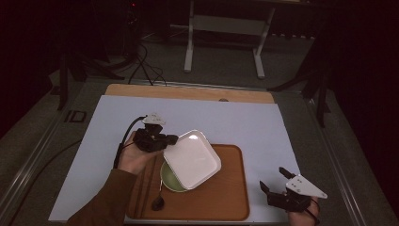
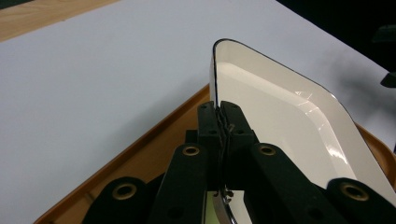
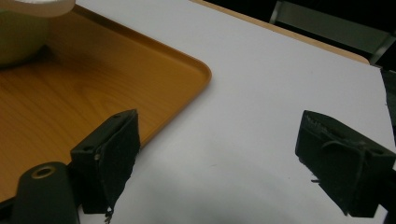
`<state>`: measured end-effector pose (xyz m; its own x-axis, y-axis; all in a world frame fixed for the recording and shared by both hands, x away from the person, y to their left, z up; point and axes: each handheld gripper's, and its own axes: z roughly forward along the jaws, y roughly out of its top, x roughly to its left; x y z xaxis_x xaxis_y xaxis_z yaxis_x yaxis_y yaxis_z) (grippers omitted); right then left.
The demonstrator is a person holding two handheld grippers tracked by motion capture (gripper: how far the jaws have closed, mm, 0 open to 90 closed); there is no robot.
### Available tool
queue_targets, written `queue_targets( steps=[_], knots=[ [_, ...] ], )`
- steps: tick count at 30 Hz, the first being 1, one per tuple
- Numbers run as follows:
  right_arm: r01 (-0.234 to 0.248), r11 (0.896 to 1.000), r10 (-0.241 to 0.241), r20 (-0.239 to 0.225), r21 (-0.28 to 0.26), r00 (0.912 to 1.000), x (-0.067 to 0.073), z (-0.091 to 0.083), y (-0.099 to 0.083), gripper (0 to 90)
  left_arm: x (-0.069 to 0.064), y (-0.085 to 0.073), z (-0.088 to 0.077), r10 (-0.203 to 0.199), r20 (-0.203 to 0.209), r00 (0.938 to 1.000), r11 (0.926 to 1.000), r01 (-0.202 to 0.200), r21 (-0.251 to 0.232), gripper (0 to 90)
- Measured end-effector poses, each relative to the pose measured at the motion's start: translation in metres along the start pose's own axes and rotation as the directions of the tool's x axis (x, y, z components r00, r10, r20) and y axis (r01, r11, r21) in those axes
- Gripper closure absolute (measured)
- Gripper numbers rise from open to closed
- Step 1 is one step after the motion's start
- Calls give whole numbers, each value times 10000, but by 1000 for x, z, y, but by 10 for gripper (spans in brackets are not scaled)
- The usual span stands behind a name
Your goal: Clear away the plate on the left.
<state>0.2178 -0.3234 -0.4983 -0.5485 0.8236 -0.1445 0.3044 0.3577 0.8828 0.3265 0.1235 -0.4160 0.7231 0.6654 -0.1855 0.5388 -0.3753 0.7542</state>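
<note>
Your white square plate (image 1: 192, 159) with rounded corners and a thin dark rim is tilted, lifted over the green bowl (image 1: 170, 181). The bowl sits on the wooden tray (image 1: 221, 197), partly hidden beneath it.

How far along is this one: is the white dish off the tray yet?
Done: the left claw has the white dish pinched by its rim and tilted up. In hand: the dish hangs over the green bowl on the tray. Left: setting it down somewhere; the right claw waits open beside the tray.
</note>
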Motion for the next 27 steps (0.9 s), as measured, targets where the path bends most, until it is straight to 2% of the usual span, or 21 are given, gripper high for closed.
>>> queue_targets(
  steps=[18,27],
  knots=[
    [-3,10000,3,-12,12,10000,0,0,0,138,-24,10,24,692,613,9957,9960,-725,531,882],
    [-18,10000,18,-20,20,10000,0,0,0,138,-35,15,40,1062,718,9918,9887,-1130,981,888]
  ],
)
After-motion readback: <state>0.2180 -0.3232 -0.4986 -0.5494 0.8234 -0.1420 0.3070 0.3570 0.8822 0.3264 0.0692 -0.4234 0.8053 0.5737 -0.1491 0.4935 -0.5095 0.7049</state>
